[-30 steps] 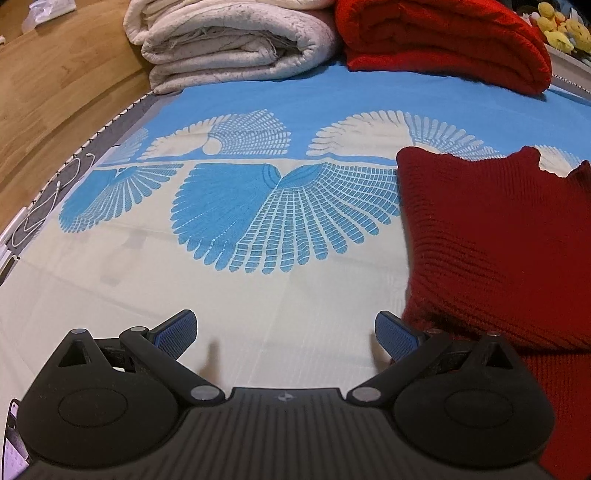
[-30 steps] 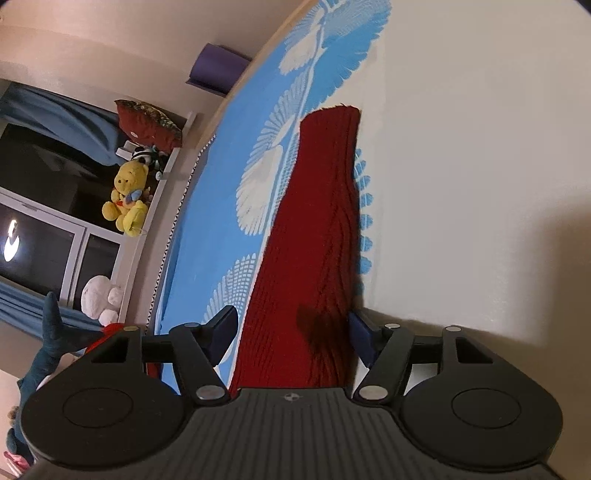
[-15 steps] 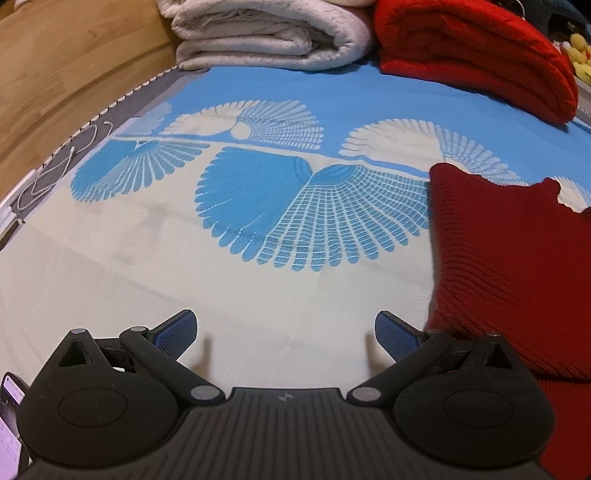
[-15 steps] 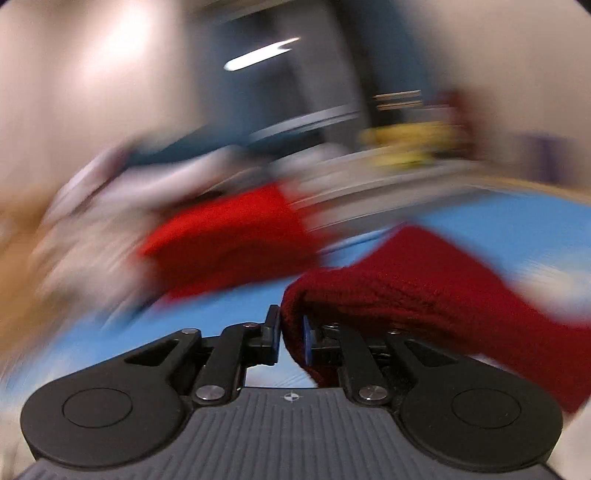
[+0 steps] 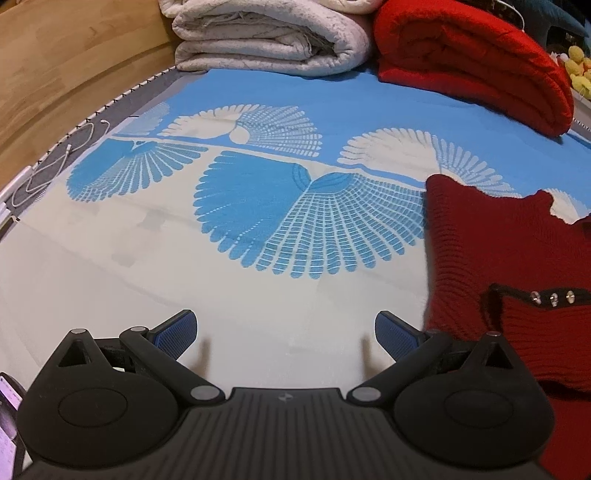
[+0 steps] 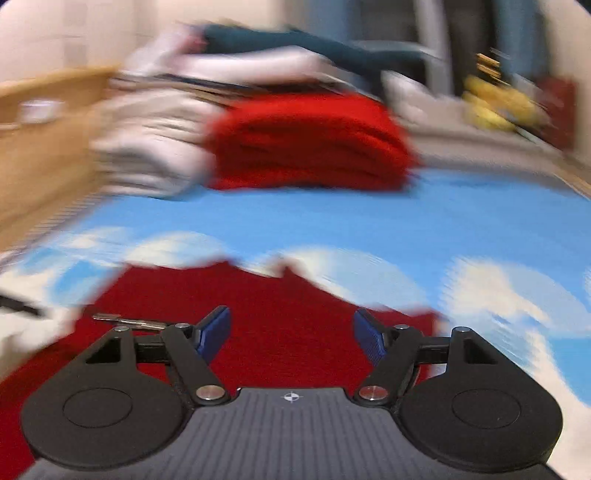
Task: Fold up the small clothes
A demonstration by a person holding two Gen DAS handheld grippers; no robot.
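Note:
A dark red knitted sweater (image 5: 491, 251) lies on the blue and cream bed sheet (image 5: 258, 258), at the right of the left wrist view. A folded-over part with a dark trim and small metal studs (image 5: 552, 297) lies on top of it. My left gripper (image 5: 284, 332) stands open over bare sheet, just left of the sweater's edge, with nothing between its fingers. In the blurred right wrist view, my right gripper (image 6: 291, 332) hovers over the sweater (image 6: 280, 299). Its jaws are opening and no cloth is pinched between the pads.
A folded white quilt (image 5: 266, 33) and a folded bright red blanket (image 5: 472, 59) lie at the far end of the bed. A wooden floor (image 5: 66, 62) and a white cable (image 5: 55, 158) are at the left. Yellow plush toys (image 5: 580, 70) sit at the far right.
The right gripper rolled upright, swung across carrying a pinched fold of sweater, and has now let it go, jaws spread. The folded part with studs now lies on the sweater. The left gripper barely moved.

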